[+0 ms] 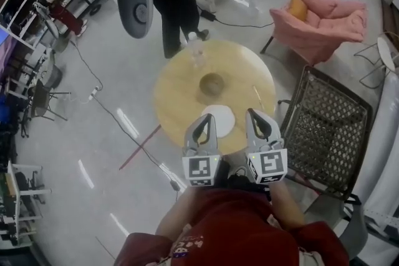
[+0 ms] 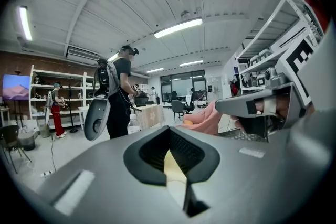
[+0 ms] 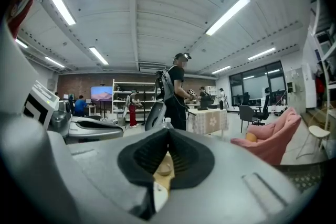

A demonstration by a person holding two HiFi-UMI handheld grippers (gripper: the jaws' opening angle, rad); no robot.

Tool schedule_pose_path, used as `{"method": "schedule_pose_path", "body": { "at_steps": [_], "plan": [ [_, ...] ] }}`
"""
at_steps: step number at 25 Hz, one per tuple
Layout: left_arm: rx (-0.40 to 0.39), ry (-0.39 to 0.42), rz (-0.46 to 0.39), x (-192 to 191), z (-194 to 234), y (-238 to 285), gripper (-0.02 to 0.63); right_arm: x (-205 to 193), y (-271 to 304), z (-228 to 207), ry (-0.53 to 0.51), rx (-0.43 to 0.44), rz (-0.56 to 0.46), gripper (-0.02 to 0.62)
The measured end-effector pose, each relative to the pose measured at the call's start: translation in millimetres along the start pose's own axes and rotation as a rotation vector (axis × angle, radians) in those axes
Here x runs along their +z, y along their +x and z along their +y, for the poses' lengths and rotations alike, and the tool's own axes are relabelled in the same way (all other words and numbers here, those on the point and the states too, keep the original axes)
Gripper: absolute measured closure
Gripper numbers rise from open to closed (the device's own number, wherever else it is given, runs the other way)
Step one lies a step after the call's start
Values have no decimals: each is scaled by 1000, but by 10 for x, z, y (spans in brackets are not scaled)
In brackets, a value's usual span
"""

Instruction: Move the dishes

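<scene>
Head view: your left hand-held gripper (image 1: 208,117) and right hand-held gripper (image 1: 252,113) both closed, empty. White plate (image 1: 224,122) lies between their tips on the tabletop (image 1: 174,91); bowl (image 1: 212,83) beyond.

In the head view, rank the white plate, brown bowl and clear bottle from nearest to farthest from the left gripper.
1. white plate, near edge of the round table, right by the left gripper.
2. brown bowl, middle of the table.
3. clear bottle, far edge.

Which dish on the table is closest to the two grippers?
The white plate, at the near edge of the table; the brown bowl sits farther out, in the middle.
</scene>
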State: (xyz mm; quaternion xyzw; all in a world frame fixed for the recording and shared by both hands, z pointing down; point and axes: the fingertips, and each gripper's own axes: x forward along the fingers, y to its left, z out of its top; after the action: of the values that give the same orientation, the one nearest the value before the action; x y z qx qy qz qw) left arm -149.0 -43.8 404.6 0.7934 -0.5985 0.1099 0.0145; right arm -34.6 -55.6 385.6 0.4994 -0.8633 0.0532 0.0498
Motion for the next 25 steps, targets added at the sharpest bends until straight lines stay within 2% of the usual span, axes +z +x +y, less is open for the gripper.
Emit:
{"method": "schedule_pose_path", "body": {
  "at_steps": [7,15,18,25],
  "plan": [
    [2,-12,81,-310,180,101,598,-284,249,116,-8,4,93,594],
    [-12,-21,211,-734,329,210,598,-726,478,178,10,-11,226,592],
    [-21,-36,255,-865,364,235,569,-885,531,200,28,-11,281,589],
    [-66,-49,360,-1203,395,305,484,-1315,657,270,84,5,416,526]
  ]
}}
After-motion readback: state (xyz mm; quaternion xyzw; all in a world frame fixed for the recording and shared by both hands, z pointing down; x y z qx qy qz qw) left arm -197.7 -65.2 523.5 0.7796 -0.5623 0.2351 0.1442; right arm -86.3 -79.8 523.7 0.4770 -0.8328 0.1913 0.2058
